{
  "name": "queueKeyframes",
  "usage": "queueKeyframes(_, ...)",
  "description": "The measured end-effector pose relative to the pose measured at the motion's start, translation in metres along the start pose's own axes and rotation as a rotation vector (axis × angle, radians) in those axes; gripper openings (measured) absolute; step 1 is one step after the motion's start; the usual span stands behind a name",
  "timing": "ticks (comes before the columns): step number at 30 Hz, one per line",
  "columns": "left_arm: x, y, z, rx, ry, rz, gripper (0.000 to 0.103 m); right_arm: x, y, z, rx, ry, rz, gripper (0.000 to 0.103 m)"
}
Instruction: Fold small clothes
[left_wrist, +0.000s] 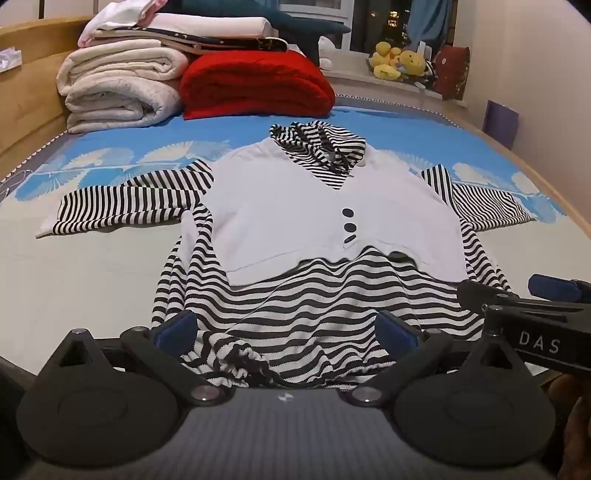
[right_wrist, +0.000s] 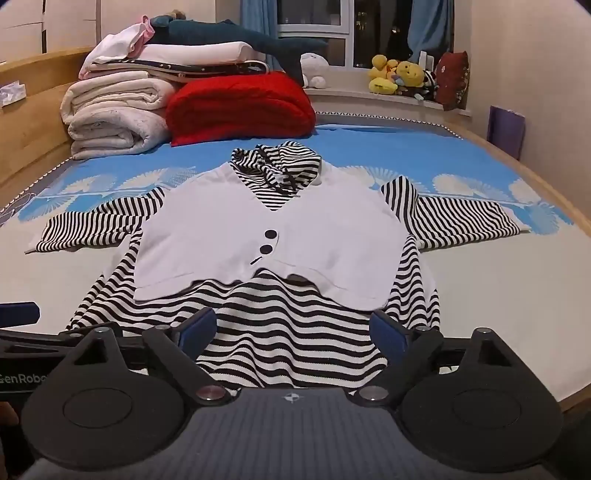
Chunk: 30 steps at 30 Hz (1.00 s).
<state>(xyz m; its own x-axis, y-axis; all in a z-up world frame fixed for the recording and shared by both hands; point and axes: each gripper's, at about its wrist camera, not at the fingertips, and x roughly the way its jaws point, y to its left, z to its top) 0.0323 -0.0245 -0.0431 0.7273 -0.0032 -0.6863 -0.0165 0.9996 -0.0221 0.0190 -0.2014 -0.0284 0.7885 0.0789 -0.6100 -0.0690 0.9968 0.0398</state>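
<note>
Striped dress (left_wrist: 295, 317) spread flat on the bed (left_wrist: 92, 266), hood toward the red blanket (left_wrist: 255, 85).
Only your left view shows the bunched hem between the left gripper (left_wrist: 288, 332) fingers; your right gripper (right_wrist: 295, 332) frames smooth skirt. Both sets of 2 fingers are spread wide, holding nothing.

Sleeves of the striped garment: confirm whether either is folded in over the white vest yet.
No: both sleeves lie spread outward beside the white vest.
</note>
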Motion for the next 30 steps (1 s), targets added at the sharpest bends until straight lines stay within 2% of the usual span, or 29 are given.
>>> queueKeyframes(7,-0.0001,-0.0004,-0.0028,-0.008,0.0,-0.002,0.102,0.0019,0.0048,0.0003,-0.004,-0.02,0.001,0.081)
queueKeyframes(24,-0.0021,0.0024,-0.0024,-0.011,-0.002,-0.017,0.101,-0.0032,0.0037,-0.0008,0.018,-0.057,0.013,0.081)
queueKeyframes(30,-0.0004,0.0022,-0.0018,-0.009,0.006,-0.019,0.1,-0.0018,0.0051,-0.0009,0.005,-0.029,0.006,0.082)
